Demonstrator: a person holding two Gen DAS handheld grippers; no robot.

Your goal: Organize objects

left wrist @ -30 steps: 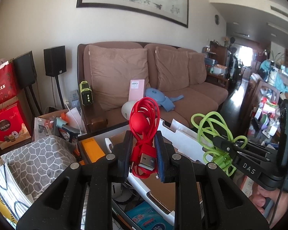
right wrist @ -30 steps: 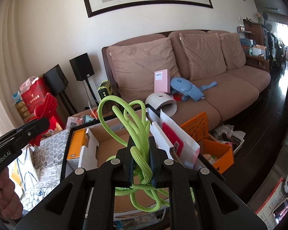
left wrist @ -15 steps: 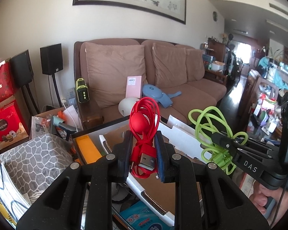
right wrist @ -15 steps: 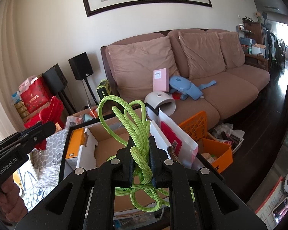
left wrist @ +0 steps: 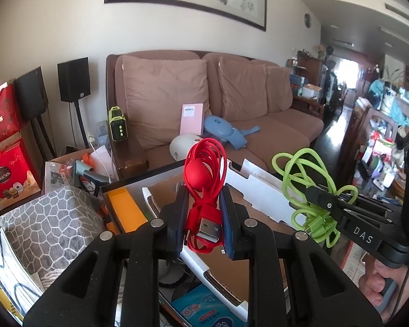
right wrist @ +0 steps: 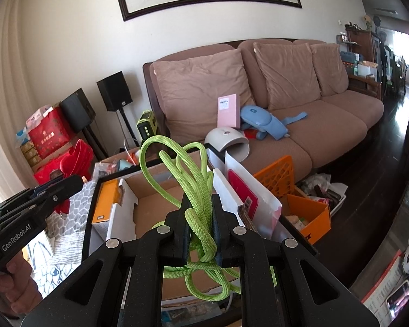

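Observation:
A coiled red USB cable [left wrist: 204, 190] is pinched in my left gripper [left wrist: 204, 212], which is shut on it above an open cardboard box [left wrist: 223, 261]. Its metal plug [left wrist: 207, 227] faces the camera. My right gripper [right wrist: 200, 223] is shut on a bundle of braided lime-green cable [right wrist: 196, 188], whose loops rise and hang over the same cardboard box [right wrist: 147, 204]. In the left wrist view the right gripper [left wrist: 321, 204] with the green cable [left wrist: 305, 179] sits at the right. The left gripper [right wrist: 54, 193] with the red cable [right wrist: 76, 158] shows at the left of the right wrist view.
A brown sofa [right wrist: 327, 114] stands behind, bearing a pink box [right wrist: 227, 110], a blue device [right wrist: 261, 122] and a white dome lamp [right wrist: 227, 144]. An orange crate [right wrist: 297, 199] sits right of the box. A grey patterned bag [left wrist: 43, 229], red gift bags [left wrist: 5, 150] and black speakers [left wrist: 73, 83] crowd the left.
The left wrist view has drifted slightly, so the sofa and box shifted a little. Both cables stay gripped as before. The right gripper holds still.

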